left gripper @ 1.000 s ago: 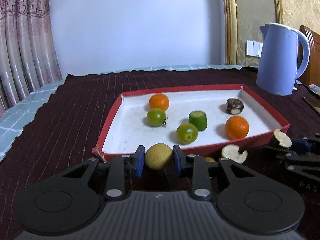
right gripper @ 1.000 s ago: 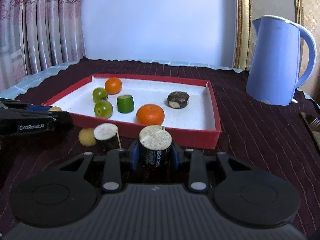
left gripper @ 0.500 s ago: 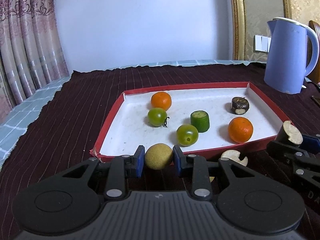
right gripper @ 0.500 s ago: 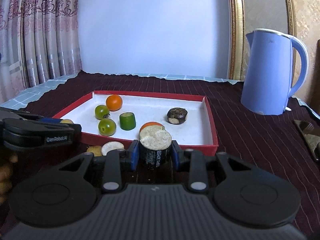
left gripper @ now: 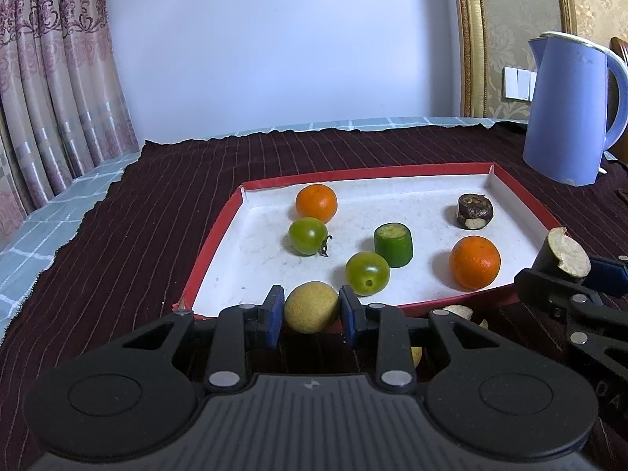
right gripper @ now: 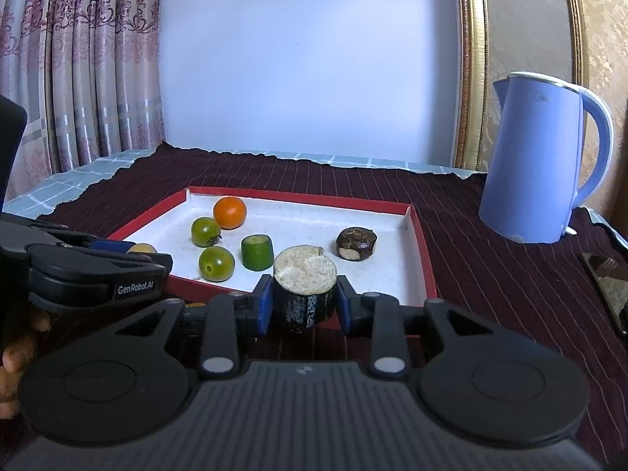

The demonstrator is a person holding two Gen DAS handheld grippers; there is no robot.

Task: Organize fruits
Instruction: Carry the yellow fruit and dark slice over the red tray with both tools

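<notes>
Left gripper (left gripper: 312, 311) clamped on a round yellow fruit (left gripper: 311, 306), blue pads touching both sides. It sits just short of the near wall of the red tray (left gripper: 212, 243), at its near-left corner.

Right gripper (right gripper: 302, 301) clamped on a dark-skinned cut piece (right gripper: 304, 290), pale cut face up, upright between the pads. It's at the tray's near wall, toward the right end.

Ahead of the left gripper, inside the tray: two green tomatoes (left gripper: 367, 273), (left gripper: 307, 235), a green cylinder chunk (left gripper: 393, 245), two oranges (left gripper: 316, 202), (left gripper: 475, 262) and a dark brown cut piece (left gripper: 474, 211) far right. In the right wrist view only the far orange shows; the near one is hidden behind the held piece.

Off the tray, between the two grippers on the dark striped cloth (left gripper: 117, 235): a pale slice (left gripper: 455, 311) and a small yellowish bit (left gripper: 416, 355), both mostly blocked by the left gripper's body, can't ID them.

Writing: "GenRobot.AI" on the left gripper's side in the right wrist view. Blue kettle (right gripper: 537, 161) far right of both grippers has a faint logo near the top, unreadable. Partial letters on the right gripper's edge in the left wrist view, cut off.

Flat dark object (right gripper: 606, 282) at the right edge, cropped, unclear. Person's fingers (right gripper: 15, 357) partly visible bottom left.
</notes>
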